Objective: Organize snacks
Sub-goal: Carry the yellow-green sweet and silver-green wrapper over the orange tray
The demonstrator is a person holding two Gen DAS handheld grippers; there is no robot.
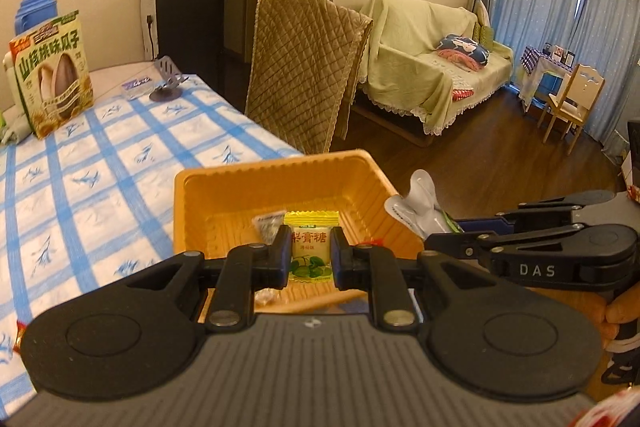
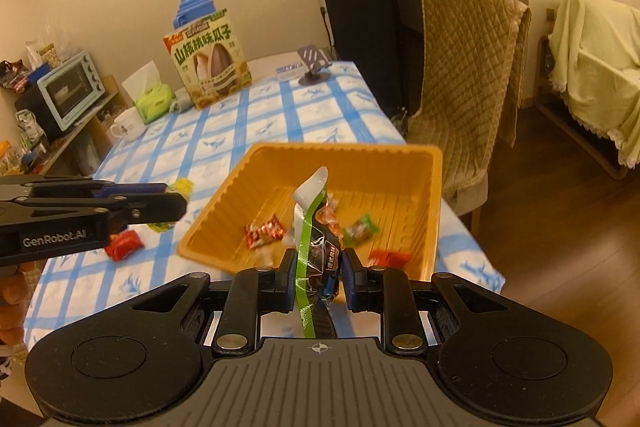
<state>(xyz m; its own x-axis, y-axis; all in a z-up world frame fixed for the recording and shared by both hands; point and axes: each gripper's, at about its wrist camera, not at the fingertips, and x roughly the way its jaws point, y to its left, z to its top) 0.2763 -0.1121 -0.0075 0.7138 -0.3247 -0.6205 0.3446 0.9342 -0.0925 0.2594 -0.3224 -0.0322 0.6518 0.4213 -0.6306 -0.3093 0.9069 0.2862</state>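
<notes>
An orange plastic tray sits at the near right edge of the blue-checked table; it also shows in the right wrist view, holding several wrapped candies. My left gripper is shut on a yellow-green candy packet just above the tray's near side. My right gripper is shut on a green, white and black snack pouch and holds it upright over the tray's near rim. The right gripper also shows at the right of the left wrist view.
A red candy lies on the table left of the tray, near the left gripper. A sunflower-seed box, tissue pack, mug and phone stand stand at the far end. A quilt-covered chair stands right of the table.
</notes>
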